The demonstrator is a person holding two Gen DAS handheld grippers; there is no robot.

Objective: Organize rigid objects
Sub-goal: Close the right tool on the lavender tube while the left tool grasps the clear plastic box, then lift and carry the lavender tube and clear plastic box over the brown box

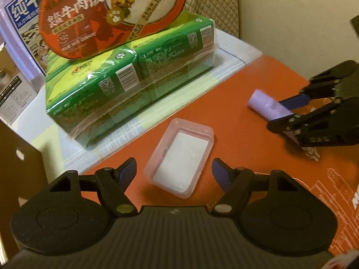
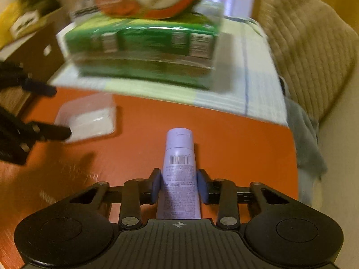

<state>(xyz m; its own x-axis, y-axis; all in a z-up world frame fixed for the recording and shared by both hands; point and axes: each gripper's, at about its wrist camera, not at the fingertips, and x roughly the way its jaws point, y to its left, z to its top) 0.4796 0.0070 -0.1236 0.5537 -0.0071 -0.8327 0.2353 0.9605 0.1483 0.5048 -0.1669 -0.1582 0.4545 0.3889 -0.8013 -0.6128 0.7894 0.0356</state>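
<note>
On the orange counter (image 1: pixel 235 121), in front of the stacked green cartons (image 1: pixel 125 83), lie the two things that look to be in hand: a lilac tube (image 2: pixel 178 170) and a clear plastic tray (image 1: pixel 179 157); the tube lies cap-forward between the pads of the right tongs (image 2: pixel 178 185), which sit narrow and pressed against its sides around mid-body, so I judge it gripped; whether it is lifted off the counter I cannot tell. It looks light and smooth, a squeezable tube rather than a hard bottle, so a hard pinch would dent it and a loose one might let it slide; the firmer shoulder just behind the cap seems the safer place than the soft middle. The left tongs (image 1: pixel 174 171) stand wide, pads either side of the near end of the tray without touching it; the tray sits open side up, with a white bottom, and seems very light, thin-walled and springy; it would probably flex or skid under a side squeeze, so taking it across its short width at the stiffer rim looks best. A red bowl-shaped meal pack (image 1: pixel 112 15) rests on the cartons, well apart from both tongs.
</note>
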